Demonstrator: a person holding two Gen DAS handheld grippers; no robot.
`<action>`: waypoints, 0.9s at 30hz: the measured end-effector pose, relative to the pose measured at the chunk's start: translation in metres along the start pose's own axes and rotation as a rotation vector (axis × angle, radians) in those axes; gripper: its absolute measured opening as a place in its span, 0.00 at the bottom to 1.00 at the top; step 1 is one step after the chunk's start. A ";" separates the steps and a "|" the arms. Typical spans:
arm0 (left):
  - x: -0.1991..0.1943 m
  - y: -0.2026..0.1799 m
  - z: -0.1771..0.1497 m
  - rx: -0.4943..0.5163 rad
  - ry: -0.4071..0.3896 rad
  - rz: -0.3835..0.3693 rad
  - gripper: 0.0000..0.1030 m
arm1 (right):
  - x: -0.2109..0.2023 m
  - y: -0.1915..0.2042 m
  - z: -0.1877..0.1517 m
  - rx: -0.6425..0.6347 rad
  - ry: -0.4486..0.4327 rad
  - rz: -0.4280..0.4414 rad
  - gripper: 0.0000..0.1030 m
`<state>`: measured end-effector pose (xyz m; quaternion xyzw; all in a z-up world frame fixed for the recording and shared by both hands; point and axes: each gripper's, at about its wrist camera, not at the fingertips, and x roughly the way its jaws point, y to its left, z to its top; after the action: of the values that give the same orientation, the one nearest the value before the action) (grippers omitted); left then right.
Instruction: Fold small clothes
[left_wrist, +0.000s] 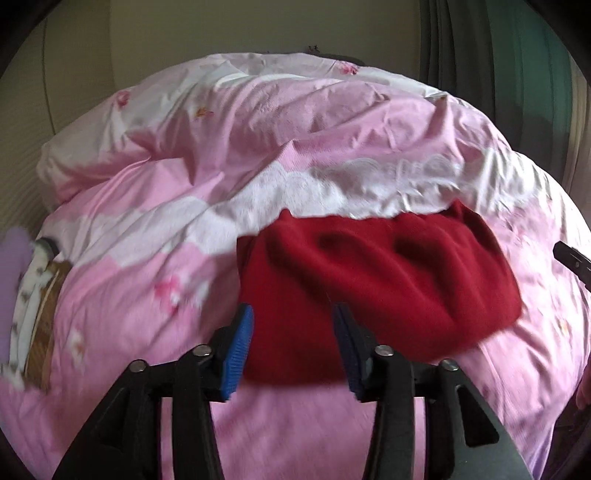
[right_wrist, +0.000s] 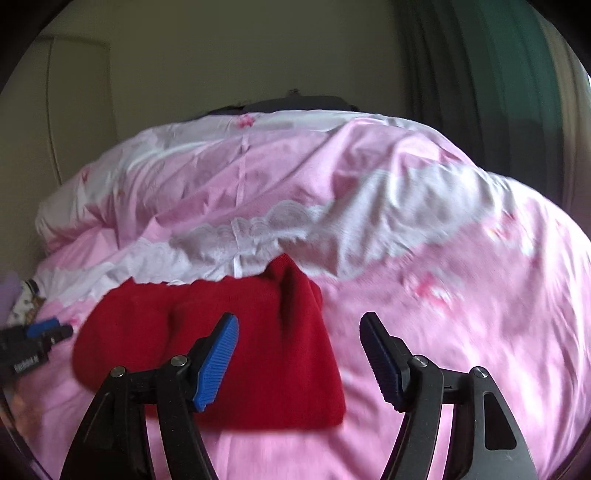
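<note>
A red knit garment lies folded into a thick rumpled block on the pink bedcover. My left gripper is open and empty, hovering over the garment's near left part. In the right wrist view the same red garment lies left of centre. My right gripper is open and empty above the garment's right edge. The left gripper's tip shows at the far left of the right wrist view, and the right gripper's tip shows at the right edge of the left wrist view.
The pink and white duvet is bunched into a ridge behind the garment. A patterned white and brown cloth and something pale purple lie at the left edge. A wall and green curtains stand behind the bed.
</note>
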<state>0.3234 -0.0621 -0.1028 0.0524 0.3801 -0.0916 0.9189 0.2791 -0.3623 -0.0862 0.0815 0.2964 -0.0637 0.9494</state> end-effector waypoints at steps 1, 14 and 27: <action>-0.008 -0.003 -0.007 -0.006 -0.004 0.000 0.48 | -0.009 -0.005 -0.006 0.021 0.001 0.002 0.71; -0.052 -0.028 -0.049 -0.074 -0.101 0.065 0.71 | -0.024 -0.036 -0.073 0.358 0.083 0.105 0.75; -0.018 -0.010 -0.039 -0.129 -0.096 0.097 0.80 | 0.038 -0.034 -0.087 0.639 0.166 0.180 0.81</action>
<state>0.2817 -0.0635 -0.1178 0.0072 0.3379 -0.0248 0.9408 0.2556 -0.3818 -0.1826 0.4056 0.3292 -0.0624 0.8505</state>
